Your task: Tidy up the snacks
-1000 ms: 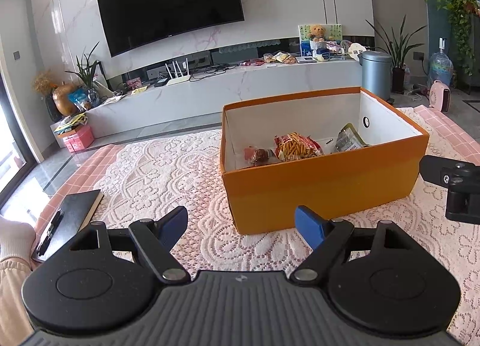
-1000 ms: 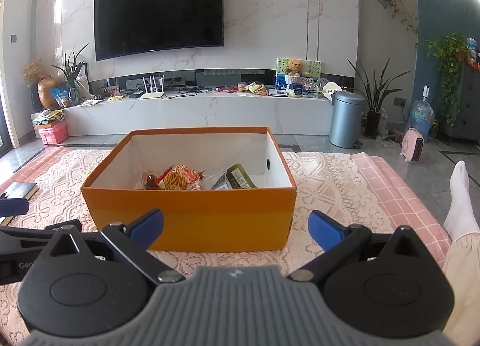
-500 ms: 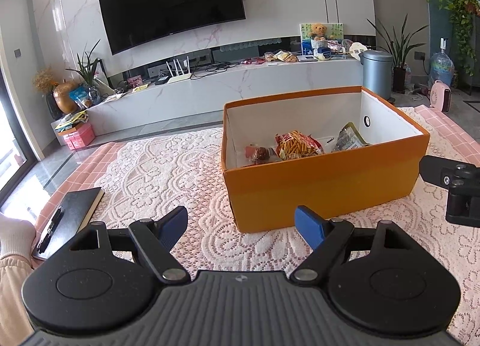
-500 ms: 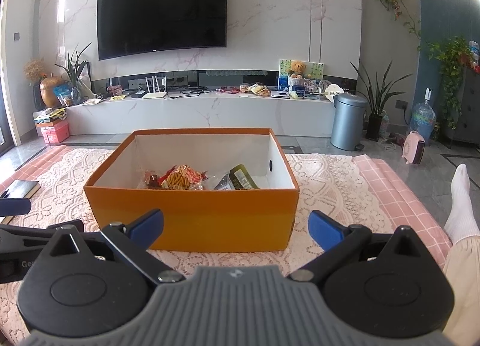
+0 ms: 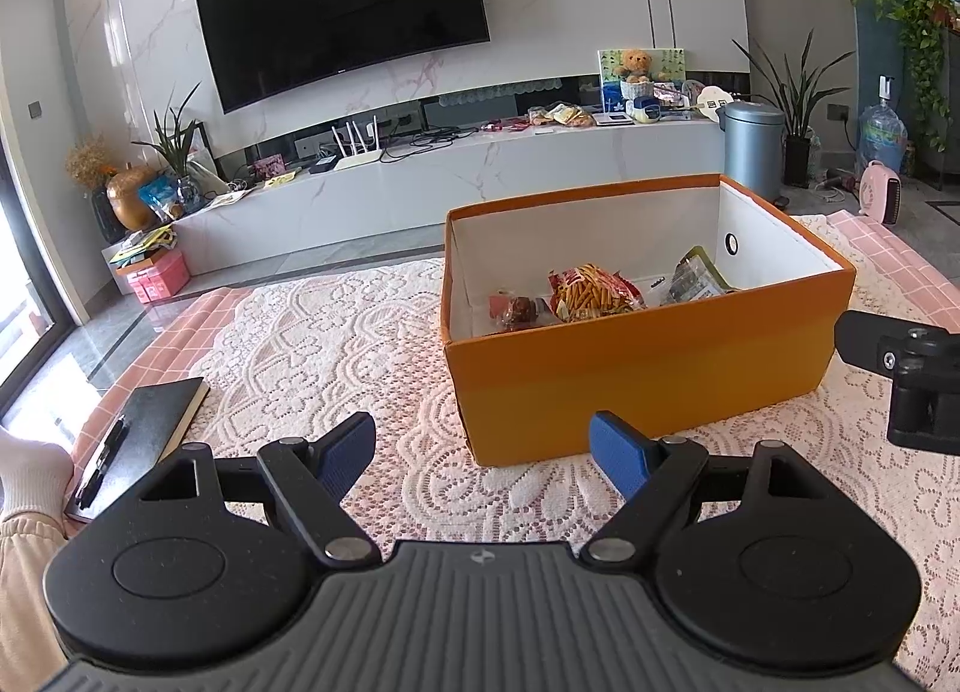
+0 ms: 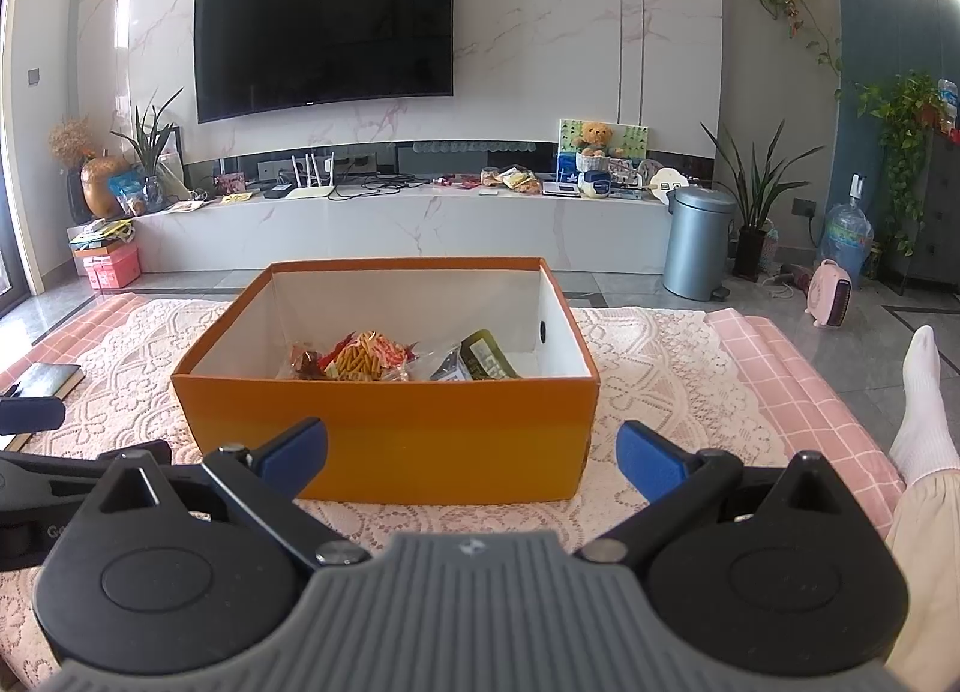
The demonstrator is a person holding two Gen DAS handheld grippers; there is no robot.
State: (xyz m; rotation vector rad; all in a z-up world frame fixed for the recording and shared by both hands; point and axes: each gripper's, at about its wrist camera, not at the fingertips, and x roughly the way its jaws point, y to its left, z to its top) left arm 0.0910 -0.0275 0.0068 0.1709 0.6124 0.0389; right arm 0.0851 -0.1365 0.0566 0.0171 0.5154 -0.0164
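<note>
An orange box (image 5: 648,374) (image 6: 390,452) with a white inside stands on the lace cloth. Inside lie a dark red snack (image 5: 516,309), a red packet of yellow sticks (image 5: 591,293) (image 6: 369,356) and a dark green packet (image 5: 690,278) (image 6: 483,359). My left gripper (image 5: 483,455) is open and empty, held short of the box's near left corner. My right gripper (image 6: 471,452) is open and empty, in front of the box's near wall. Part of the right gripper (image 5: 912,374) shows at the right edge of the left wrist view.
A black notebook (image 5: 144,428) with a pen lies on the cloth at the left. A person's white sock (image 6: 924,398) rests off the right edge of the pink cloth. Behind are a white TV bench (image 6: 390,224), a grey bin (image 6: 696,242) and plants.
Both grippers have drawn back slightly from the box and lifted a little; the box sits a bit lower in both views. Both stay open.
</note>
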